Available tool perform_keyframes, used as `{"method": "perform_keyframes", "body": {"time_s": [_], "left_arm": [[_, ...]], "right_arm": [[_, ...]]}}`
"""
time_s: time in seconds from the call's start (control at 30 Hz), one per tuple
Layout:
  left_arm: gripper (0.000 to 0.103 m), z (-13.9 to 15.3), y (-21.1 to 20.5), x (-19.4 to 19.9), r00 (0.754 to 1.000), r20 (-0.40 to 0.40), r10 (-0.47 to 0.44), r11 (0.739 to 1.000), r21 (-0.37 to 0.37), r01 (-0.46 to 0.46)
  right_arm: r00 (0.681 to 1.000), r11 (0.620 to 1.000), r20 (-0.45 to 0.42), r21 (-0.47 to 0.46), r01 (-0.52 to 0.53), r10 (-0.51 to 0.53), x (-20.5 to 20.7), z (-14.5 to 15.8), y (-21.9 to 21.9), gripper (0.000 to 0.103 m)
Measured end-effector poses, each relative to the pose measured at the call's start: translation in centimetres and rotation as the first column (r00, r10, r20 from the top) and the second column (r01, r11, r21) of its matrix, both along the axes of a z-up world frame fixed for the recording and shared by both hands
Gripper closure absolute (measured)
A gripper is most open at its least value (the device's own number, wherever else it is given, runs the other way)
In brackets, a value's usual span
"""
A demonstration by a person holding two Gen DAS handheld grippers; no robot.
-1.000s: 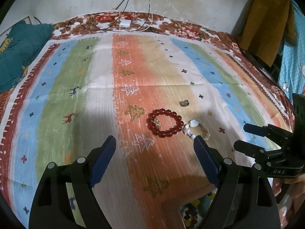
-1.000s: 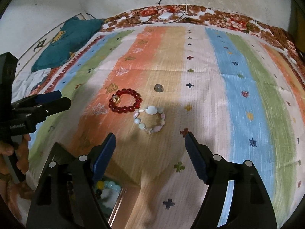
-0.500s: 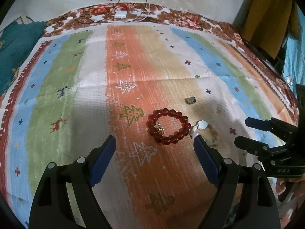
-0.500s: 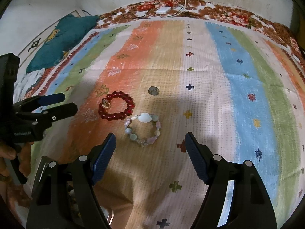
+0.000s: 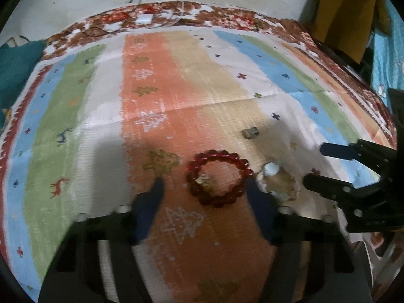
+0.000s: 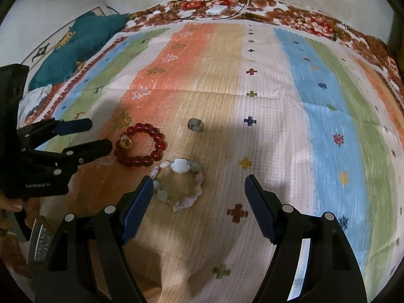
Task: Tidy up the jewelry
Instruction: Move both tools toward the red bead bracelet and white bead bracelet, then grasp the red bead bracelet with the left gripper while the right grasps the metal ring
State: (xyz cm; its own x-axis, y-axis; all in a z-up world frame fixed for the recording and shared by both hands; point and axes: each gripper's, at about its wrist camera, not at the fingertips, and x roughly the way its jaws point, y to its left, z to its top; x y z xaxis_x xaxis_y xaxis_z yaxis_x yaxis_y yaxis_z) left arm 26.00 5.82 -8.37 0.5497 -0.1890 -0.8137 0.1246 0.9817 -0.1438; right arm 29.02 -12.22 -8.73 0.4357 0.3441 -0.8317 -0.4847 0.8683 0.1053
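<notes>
A red bead bracelet (image 5: 218, 178) with a gold charm lies flat on the striped cloth; it also shows in the right wrist view (image 6: 140, 145). A pale stone bracelet (image 6: 180, 183) with a white shell bead lies just beside it, and shows in the left wrist view (image 5: 277, 183). A small metal ring (image 6: 195, 124) sits a little beyond both, also in the left wrist view (image 5: 250, 133). My left gripper (image 5: 205, 189) is open, its jaws either side of the red bracelet. My right gripper (image 6: 199, 185) is open over the pale bracelet. Neither holds anything.
A striped cloth (image 6: 315, 106) with a floral border covers the surface. A teal cushion (image 6: 75, 48) lies at the far left. A white charger with cables (image 6: 216, 10) sits at the far edge. A box corner (image 6: 40, 237) shows at lower left.
Both grippers have moved forward and down toward the bracelets. The left gripper now straddles the red bracelet; the right gripper has come over the pale one. The jewelry has not moved.
</notes>
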Motion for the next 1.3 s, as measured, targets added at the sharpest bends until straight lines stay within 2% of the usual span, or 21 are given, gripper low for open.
{"method": "perform_keyframes", "body": {"time_s": [0.03, 0.2, 0.53, 0.93, 1.07, 1.3], "left_arm": [[0.057, -0.2, -0.2, 0.2, 1.000, -0.012, -0.010, 1.000, 0.000, 0.010], [0.058, -0.5, -0.8, 0.5, 0.999, -0.008, -0.035, 0.999, 0.017, 0.035], [0.073, -1.4, -1.1, 1.5, 0.998, -0.014, -0.057, 0.998, 0.026, 0.058], [0.081, -1.9, -1.2, 1.8, 0.998, -0.011, -0.065, 0.998, 0.025, 0.065], [0.093, -2.2, -1.0, 2.3, 0.998, -0.019, -0.054, 0.998, 0.022, 0.054], [0.094, -2.5, -1.1, 2.3, 0.998, -0.022, -0.055, 0.998, 0.020, 0.055]], "right_arm": [[1.000, 1.000, 0.000, -0.002, -0.001, 0.001, 0.1, -0.1, 0.1, 0.028], [0.999, 0.999, 0.025, -0.036, -0.019, 0.020, 0.8, -0.5, 0.5, 0.028], [0.999, 0.999, 0.032, -0.028, -0.017, 0.018, 3.1, -1.4, 1.0, 0.028], [0.997, 0.999, 0.071, -0.010, -0.039, 0.040, 4.5, -2.1, 2.3, 0.028], [0.996, 0.999, 0.075, -0.020, -0.043, 0.044, 4.8, -2.4, 2.6, 0.028], [0.996, 0.998, 0.065, -0.018, -0.058, 0.059, 5.8, -2.9, 3.2, 0.028]]}}
